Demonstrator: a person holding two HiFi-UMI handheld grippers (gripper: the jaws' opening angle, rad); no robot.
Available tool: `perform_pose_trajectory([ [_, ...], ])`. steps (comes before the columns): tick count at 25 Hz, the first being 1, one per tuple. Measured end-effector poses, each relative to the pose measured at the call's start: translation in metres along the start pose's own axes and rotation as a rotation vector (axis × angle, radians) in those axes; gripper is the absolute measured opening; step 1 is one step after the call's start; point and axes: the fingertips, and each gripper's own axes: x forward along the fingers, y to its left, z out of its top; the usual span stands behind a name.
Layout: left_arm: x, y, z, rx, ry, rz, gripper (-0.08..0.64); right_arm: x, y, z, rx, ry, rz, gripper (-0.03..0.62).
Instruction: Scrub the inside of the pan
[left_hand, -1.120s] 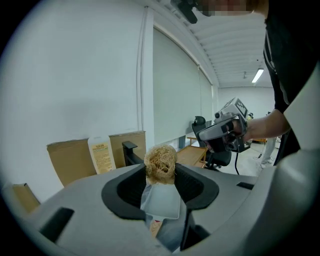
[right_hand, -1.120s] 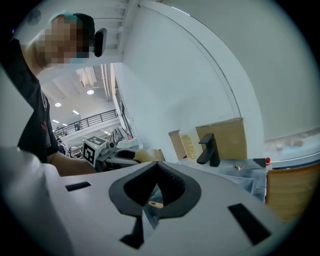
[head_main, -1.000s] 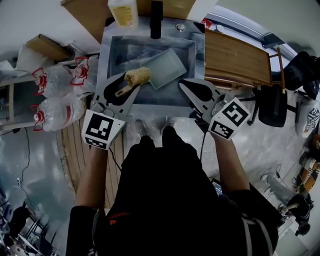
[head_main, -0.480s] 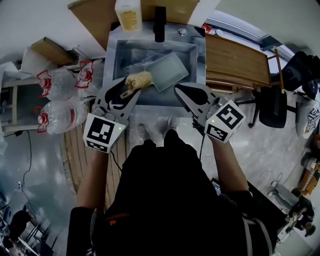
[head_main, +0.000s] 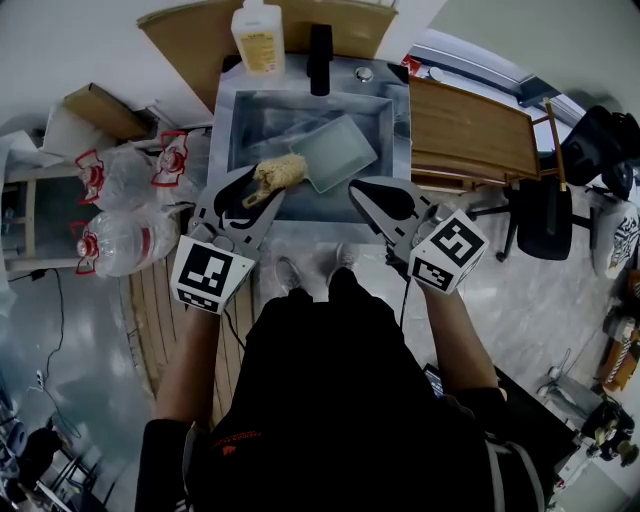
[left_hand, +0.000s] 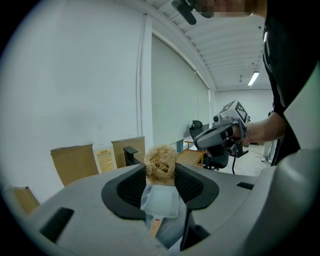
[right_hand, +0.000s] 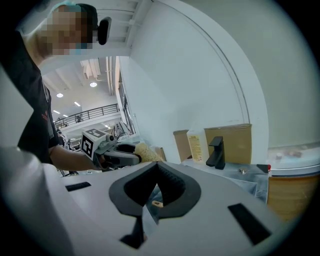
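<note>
"What's in the jaws?"

"The left gripper (left_hand: 160, 175) is clenched on a straw-coloured fibre scrubber (left_hand: 160, 161). It looks soft and springy, and I'd guess it squashes under pressure. The right gripper (right_hand: 157, 167) is pressed closed on nothing."

"And the pan?"

"The pale rectangular metal pan (head_main: 335, 150) lies in the steel sink (head_main: 397, 110), just ahead of both. It's probably light, stiff and slick; I'd steady it by its wooden handle (left_hand: 155, 228). One pan, one scrubber, one yellow-labelled bottle (head_main: 260, 38), one black tap (head_main: 319, 45)."
</note>
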Motion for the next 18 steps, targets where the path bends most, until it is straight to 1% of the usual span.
perform_pose_trajectory([
  [18, 0.0034, -0.0031, -0.0003, -0.004, 0.005, 0.006, 0.178, -0.0025, -0.0032, -0.003, 0.01, 0.001, 0.006, 0.005],
])
